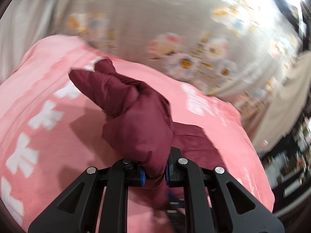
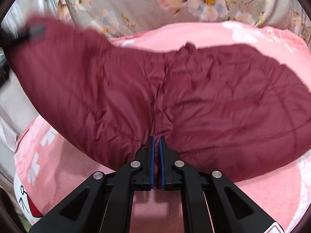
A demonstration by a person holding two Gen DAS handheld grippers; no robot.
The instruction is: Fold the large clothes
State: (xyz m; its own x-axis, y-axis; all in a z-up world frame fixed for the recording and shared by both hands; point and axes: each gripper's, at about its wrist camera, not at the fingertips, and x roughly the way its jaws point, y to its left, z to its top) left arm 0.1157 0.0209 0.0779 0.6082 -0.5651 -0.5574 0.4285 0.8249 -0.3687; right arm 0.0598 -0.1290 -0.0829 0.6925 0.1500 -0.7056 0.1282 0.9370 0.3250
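A maroon padded garment (image 2: 194, 97) is spread over a pink blanket (image 2: 262, 198) on a bed covered with a floral sheet (image 2: 136, 5), presumably so that a soft, wide surface is offered for folding. The left gripper (image 1: 154, 172) is closed on a bunched part of the garment (image 1: 136, 116), which is held raised above the blanket (the blur suggests motion), apparently so that this part can be carried over the rest. The right gripper (image 2: 156, 149) is seen with its 2 blue pads almost together at a seam on the garment's near edge; whether cloth is pinched between them cannot be told. It is judged that the edge is being pinned while the fold is made.
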